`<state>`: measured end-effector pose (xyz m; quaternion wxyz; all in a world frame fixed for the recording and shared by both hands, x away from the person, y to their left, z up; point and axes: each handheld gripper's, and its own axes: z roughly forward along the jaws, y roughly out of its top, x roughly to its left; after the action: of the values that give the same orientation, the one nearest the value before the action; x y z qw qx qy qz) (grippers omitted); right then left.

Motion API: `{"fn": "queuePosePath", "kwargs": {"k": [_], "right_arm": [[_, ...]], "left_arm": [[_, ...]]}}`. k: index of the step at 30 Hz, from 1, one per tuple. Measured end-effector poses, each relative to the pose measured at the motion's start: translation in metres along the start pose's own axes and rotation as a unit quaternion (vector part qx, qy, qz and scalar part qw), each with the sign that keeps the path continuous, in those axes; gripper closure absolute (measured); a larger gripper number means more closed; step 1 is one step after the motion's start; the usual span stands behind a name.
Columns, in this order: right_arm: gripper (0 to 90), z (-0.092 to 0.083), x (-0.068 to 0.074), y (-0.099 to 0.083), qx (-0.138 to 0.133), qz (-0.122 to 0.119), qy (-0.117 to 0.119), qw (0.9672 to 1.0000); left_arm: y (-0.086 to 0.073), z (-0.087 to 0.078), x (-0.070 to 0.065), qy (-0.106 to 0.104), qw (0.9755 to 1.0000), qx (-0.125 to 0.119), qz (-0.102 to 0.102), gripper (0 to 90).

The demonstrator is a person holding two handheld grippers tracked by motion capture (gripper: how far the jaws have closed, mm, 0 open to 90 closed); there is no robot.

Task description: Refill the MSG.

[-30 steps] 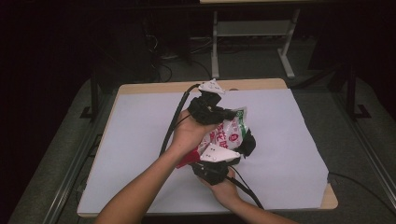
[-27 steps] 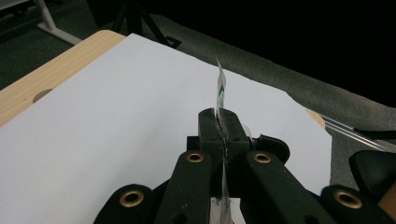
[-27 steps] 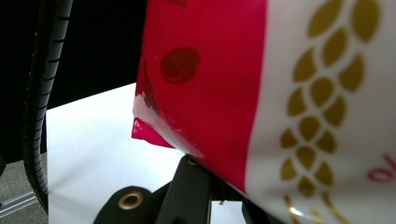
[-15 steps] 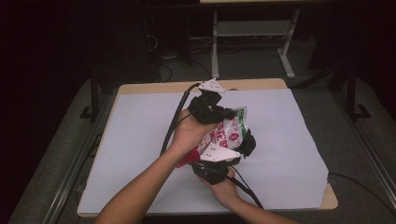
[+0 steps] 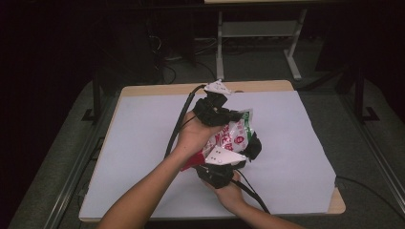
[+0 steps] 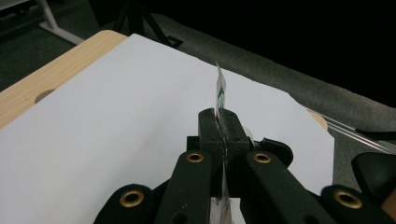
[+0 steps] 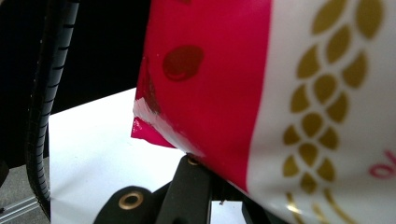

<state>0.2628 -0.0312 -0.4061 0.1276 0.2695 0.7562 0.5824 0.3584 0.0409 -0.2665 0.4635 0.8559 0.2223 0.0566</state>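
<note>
A red and white snack bag is held up over the middle of the table between both grippers. My left gripper comes in from the far side and is shut on the bag's top edge; in the left gripper view its jaws pinch the thin bag edge flat between them. My right gripper comes in from the near side, under its grey plate, at the bag's red lower end. In the right gripper view the bag, red with gold wheat ears on white, hides that gripper's jaw tips, which look closed on it.
A white sheet covers the wooden tabletop, which has a round hole near its far edge. Black cables trail from both grippers across the sheet. A white metal frame stands on the dark floor behind the table.
</note>
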Motion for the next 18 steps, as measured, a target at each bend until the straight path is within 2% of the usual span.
{"fn": "queuePosePath", "kwargs": {"k": [11,18], "right_arm": [[90.0,-0.0003,0.0001,0.0000,-0.002,-0.002,0.000,1.0000],[90.0,0.0007,-0.0001,-0.0015,-0.001,-0.004,0.002,1.0000]], "left_arm": [[0.0005,0.0014,-0.0017,-0.001,1.0000,-0.001,-0.003,90.0],[-0.0010,0.0047,-0.0025,-0.001,1.0000,0.008,0.005,90.0]]}}
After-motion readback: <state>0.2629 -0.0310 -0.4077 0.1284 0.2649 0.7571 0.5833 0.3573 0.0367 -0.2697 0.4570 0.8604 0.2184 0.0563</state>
